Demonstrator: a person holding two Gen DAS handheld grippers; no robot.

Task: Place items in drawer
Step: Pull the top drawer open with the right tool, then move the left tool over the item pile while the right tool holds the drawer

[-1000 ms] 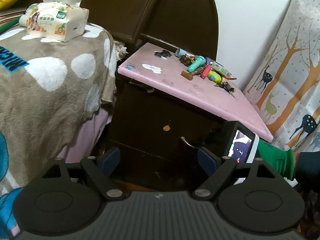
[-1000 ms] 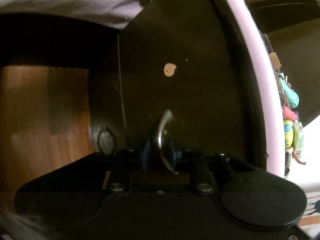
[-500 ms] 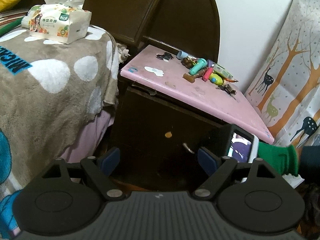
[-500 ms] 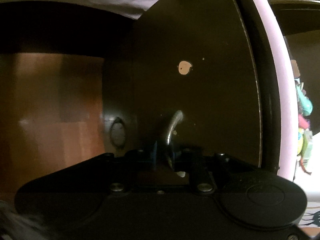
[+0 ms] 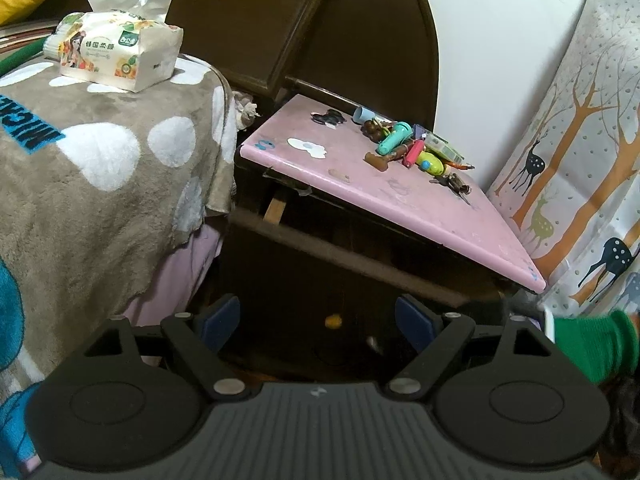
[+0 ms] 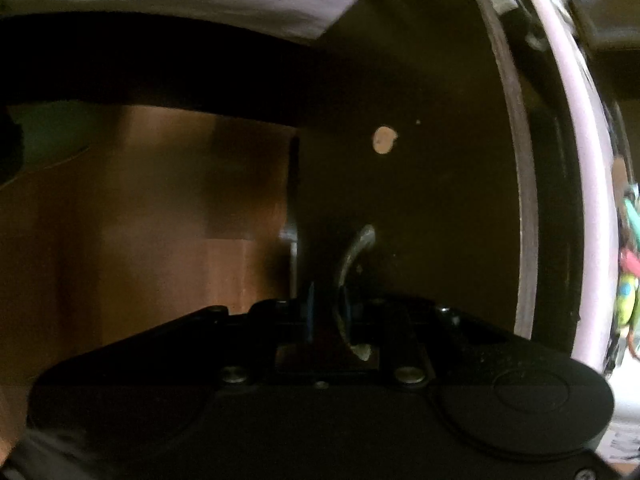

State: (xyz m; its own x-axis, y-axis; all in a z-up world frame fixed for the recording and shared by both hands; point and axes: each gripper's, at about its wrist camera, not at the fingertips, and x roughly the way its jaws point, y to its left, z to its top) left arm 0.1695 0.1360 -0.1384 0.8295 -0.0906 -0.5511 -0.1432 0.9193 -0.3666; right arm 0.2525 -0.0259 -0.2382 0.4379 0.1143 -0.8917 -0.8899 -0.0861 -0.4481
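A dark wooden nightstand has a pink top (image 5: 360,184) with a pile of small colourful items (image 5: 416,152) near its back right. Its drawer (image 5: 344,256) stands pulled out a little, with a gap under the pink top. My right gripper (image 6: 328,312) is shut on the metal drawer handle (image 6: 352,256), seen close against the dark drawer front (image 6: 420,200). My left gripper (image 5: 320,320) is open and empty, held in front of and below the drawer front. The right hand's green glove (image 5: 588,344) shows at the right.
A bed with a spotted grey blanket (image 5: 100,168) lies to the left, with a tissue pack (image 5: 116,60) on it. A deer-print curtain (image 5: 580,160) hangs at the right. A dark headboard (image 5: 320,32) stands behind. Wooden floor (image 6: 160,220) lies below.
The drawer has slid outward, opening a gap under the pink top. My right gripper closed on the handle and pulled back. My left gripper drew back and up a little.
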